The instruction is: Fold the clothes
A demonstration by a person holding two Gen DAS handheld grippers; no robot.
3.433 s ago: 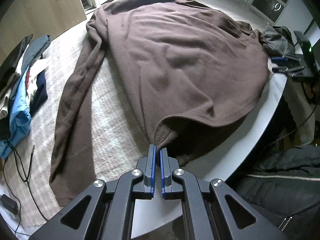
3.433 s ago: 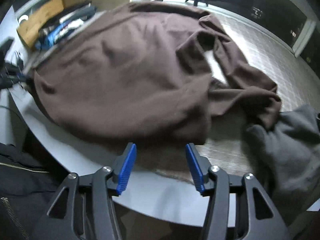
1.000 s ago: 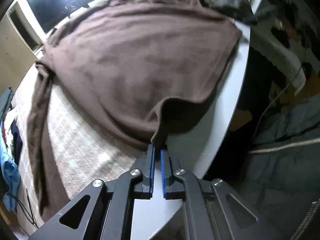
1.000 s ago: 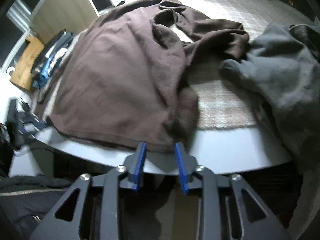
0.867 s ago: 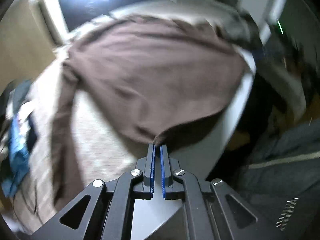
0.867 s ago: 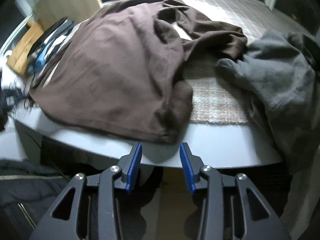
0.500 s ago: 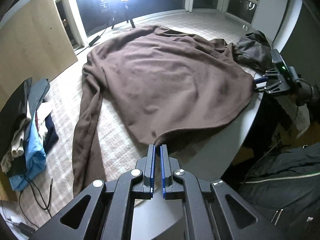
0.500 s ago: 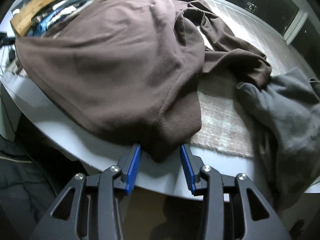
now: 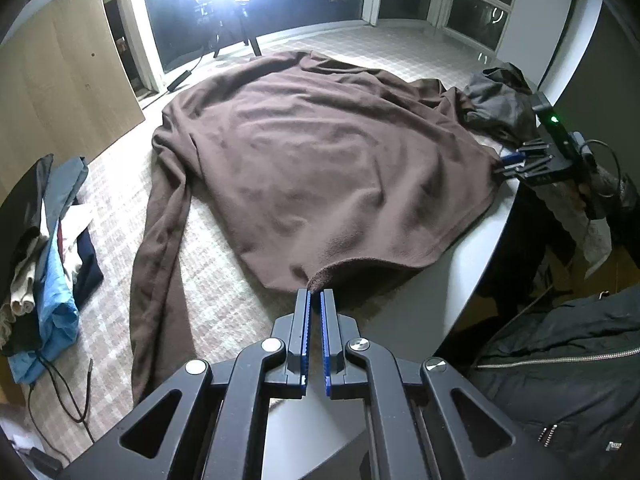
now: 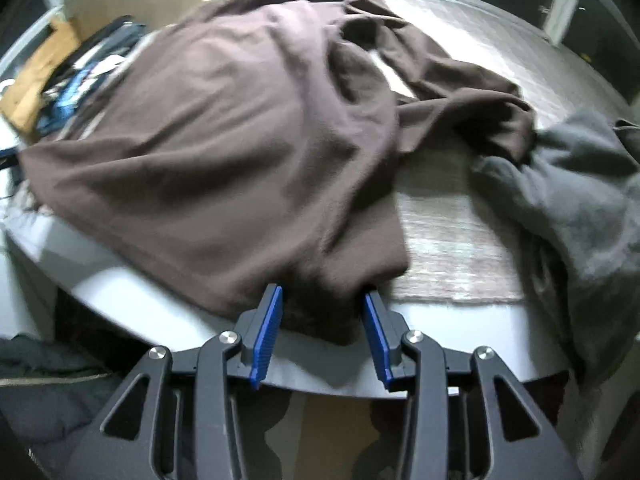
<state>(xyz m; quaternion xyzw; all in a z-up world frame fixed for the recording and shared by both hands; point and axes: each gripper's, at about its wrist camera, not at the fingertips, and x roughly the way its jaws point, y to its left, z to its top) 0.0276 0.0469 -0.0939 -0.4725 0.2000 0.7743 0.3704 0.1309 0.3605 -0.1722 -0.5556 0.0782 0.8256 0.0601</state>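
A: Left gripper (image 9: 314, 296) first: jaws pressed together on the hem corner of the brown sweater (image 9: 320, 168), pinching the fabric edge right at the tips. Good, shallow bite.

B: And the right gripper (image 10: 322, 300)?

A: Jaws spread partway, with the other hem corner bunched between the blue pads (image 10: 267, 320). I can't tell that they press it; cloth fills the gap, but the pads look apart from it on the one side.

B: So what makes this step go well?

A: I'd say close the right one firmly on both layers before lifting, matching the left's grip at the very edge. Otherwise one corner slides out and the fold goes crooked.

B: Where's the sweater lying?

A: Spread flat over the checked cloth (image 9: 224, 264) on the round table (image 9: 472, 264), body running off toward twelve o'clock from the left jaws, one sleeve trailing at nine. From the right jaws, the other sleeve is crumpled at one o'clock, touching a grey garment (image 10: 580, 184) at two to three.

B: Risk?

A: That grey heap. Carry the hem straight toward twelve, both corners level, and keep clear of it.
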